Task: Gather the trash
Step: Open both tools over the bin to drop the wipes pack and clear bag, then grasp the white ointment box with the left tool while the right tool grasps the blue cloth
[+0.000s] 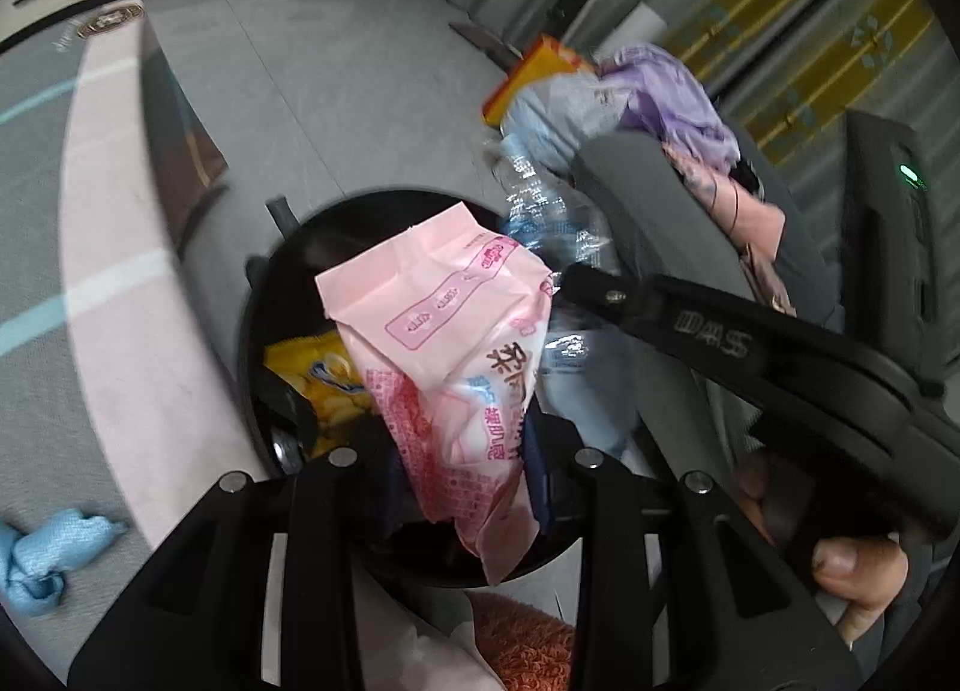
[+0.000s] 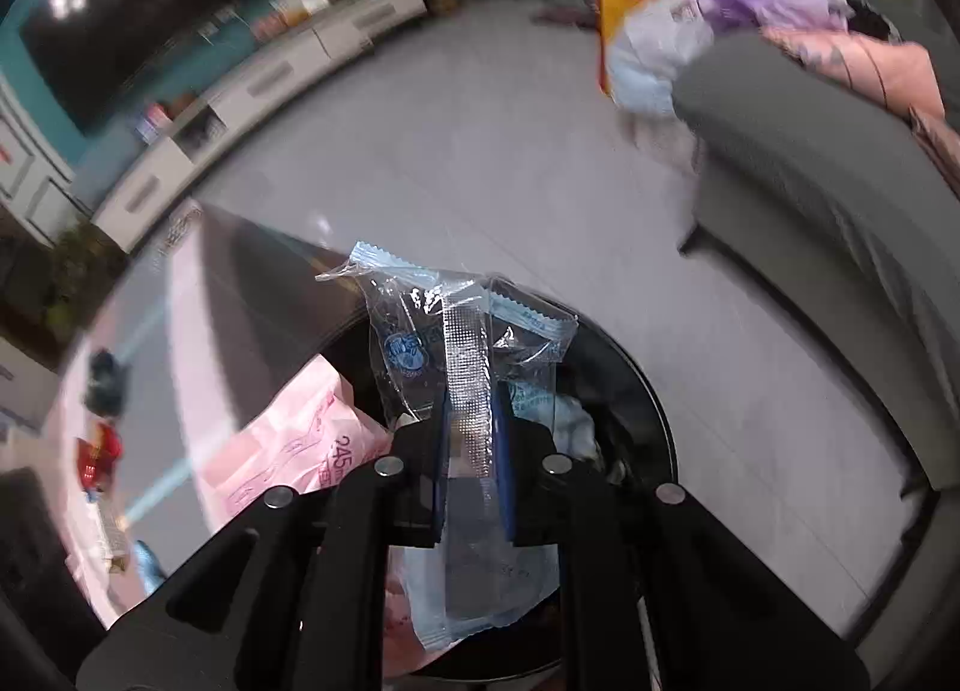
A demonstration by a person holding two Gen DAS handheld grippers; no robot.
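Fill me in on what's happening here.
A person with a gripper in each hand is collecting trash. The left gripper is shut on a pink wrapper, and the right gripper is shut on a clear wrapper. Both are held over a black bin on the floor, which already holds a yellow packet. Neither wrapper has been dropped in yet.

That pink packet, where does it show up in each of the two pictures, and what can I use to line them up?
Left wrist view: the pink packet fills the centre, pinched in the left gripper above the black bin.
Right wrist view: it peeks in at lower left, beside the right gripper, which holds a clear wrapper.
Shared landmark: the black bin's round rim, and the grey sofa to the right.
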